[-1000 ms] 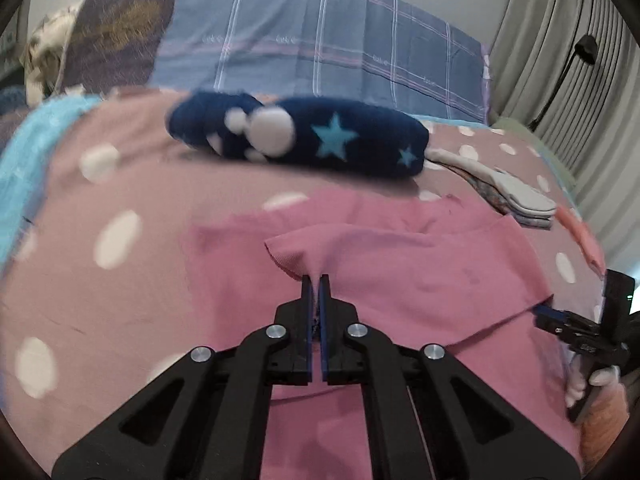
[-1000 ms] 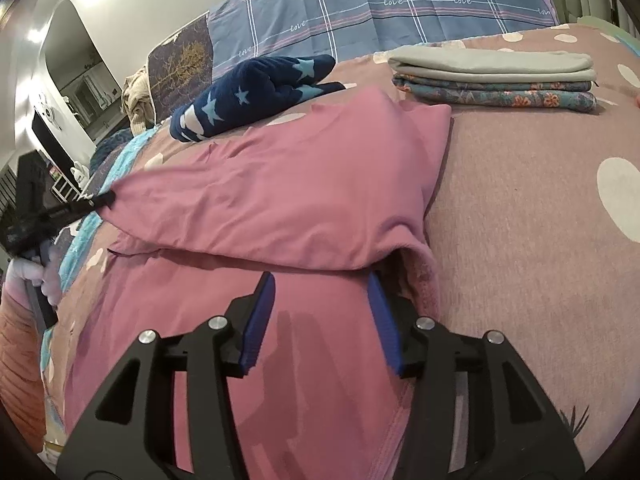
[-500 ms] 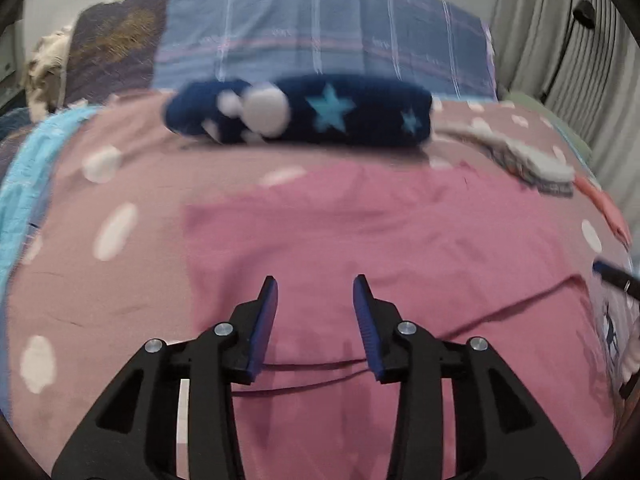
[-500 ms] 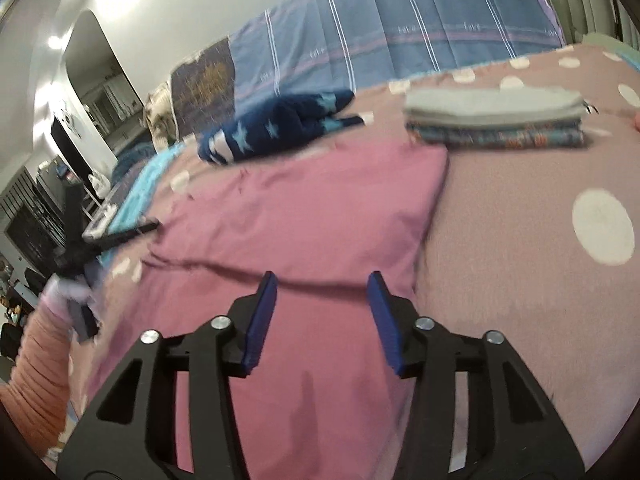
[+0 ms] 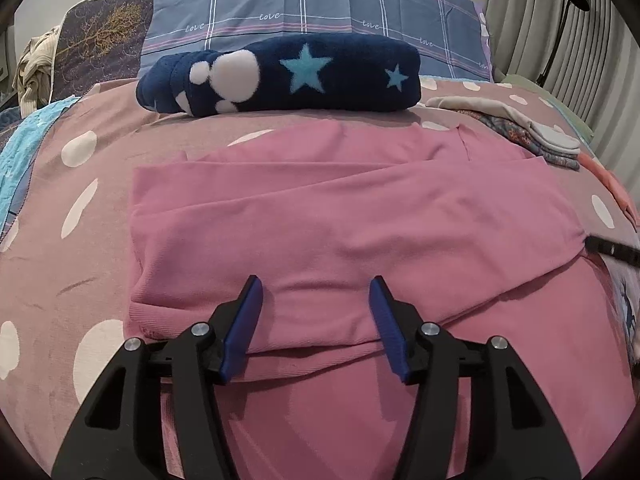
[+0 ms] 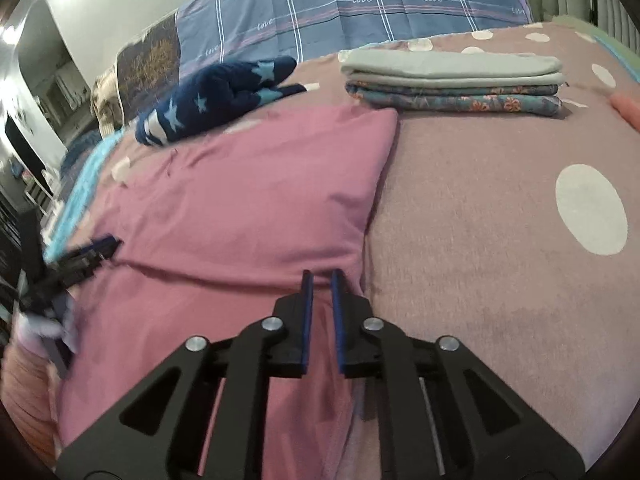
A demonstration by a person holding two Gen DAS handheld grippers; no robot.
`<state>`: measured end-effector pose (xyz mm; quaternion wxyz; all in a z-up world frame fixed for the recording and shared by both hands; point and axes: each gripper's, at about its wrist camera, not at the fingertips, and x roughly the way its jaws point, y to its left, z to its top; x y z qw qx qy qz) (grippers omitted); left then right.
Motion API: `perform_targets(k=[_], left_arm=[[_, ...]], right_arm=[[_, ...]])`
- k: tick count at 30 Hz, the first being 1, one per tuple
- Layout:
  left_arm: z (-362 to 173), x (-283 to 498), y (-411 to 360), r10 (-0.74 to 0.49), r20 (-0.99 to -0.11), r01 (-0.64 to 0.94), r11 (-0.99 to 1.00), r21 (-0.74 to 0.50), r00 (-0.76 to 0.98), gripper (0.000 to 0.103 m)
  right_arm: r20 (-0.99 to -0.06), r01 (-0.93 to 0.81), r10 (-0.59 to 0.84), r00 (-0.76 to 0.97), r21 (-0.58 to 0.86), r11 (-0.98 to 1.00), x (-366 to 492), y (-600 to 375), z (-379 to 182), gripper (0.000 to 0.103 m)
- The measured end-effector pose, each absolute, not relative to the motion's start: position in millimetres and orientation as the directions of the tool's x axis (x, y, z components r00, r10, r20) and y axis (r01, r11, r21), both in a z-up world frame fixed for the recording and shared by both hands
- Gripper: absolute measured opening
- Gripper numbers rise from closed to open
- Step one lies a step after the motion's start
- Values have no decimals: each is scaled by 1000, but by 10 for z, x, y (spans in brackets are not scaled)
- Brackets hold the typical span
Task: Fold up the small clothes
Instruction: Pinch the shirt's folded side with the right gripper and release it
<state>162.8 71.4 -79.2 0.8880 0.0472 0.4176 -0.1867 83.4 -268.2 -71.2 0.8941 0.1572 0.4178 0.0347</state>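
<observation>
Left tongs [image 5: 316, 306] gape wide and level; right tongs [image 6: 321, 294] are narrowed to a slim gap.

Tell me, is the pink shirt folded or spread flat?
Folded. The pink shirt has one layer lying over another, with a doubled edge crossing it in both views.

I count one pink garment [image 5: 348, 216] spread on the bed [image 6: 480, 216]; one navy star-patterned blanket roll [image 5: 288, 76] behind it; one stack of folded clothes [image 6: 452, 80], in which I make out four layers; two grippers, the left gripper [image 5: 316, 320] and the right gripper [image 6: 321, 304]; two pillows, one blue plaid pillow [image 5: 312, 4], one dark tree-print pillow [image 5: 104, 44].
</observation>
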Motion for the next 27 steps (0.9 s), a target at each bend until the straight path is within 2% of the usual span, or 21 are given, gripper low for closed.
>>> perform_targets(k=[1,3,7,9,10,11,12,14,17,19,22,25,27], left_arm=[[-794,1628,704,-289,-760,373,925,-66,582,59],[-799,1626,678,-281,-762,376,925,-53,584,60],[-809,1622,665,-279,-762,379,924,-48,584,62],[-811,1620,663,-279,-762,379,924,-48,585,63],[-810,1618,661,-278,-761,379,924,-45,586,63],[-810,1621,662,-277,-761,379,924,-44,587,63],[-809,1619,662,-276,-760,379,924,-43,588,63],[-810,1623,662,-280,-760,381,923,-47,586,64],[-811,1630,671,-293,-759,387,920,-59,581,66],[-807,1620,669,-296,-758,388,920,-62,581,66],[-763,1600,690,-306,-750,387,919,-72,586,66],[-638,1494,712,-317,-735,393,916,-74,600,66],[-555,1379,722,-336,-718,417,906,-70,610,70]], right_arm=[[-730,81,195,655,324,943,890,-2741,-673,28],[-727,115,175,664,331,937,1043,-2849,-622,42],[-739,214,204,642,428,878,1516,-3211,-714,46],[-729,222,246,638,480,849,1748,-3251,-787,46],[-725,203,248,643,474,857,1798,-3212,-790,19],[-737,165,227,637,418,893,1843,-3099,-788,7],[-760,156,185,623,352,923,1863,-3012,-793,6],[-763,123,111,637,243,962,1845,-2909,-835,6],[-741,129,167,651,324,937,1808,-3044,-908,5],[-735,138,161,659,329,934,1766,-3061,-863,11],[-737,180,78,671,264,948,1522,-3002,-680,23],[-693,99,154,704,310,946,1199,-2910,-493,23],[-700,11,182,690,262,965,988,-2713,-457,29]])
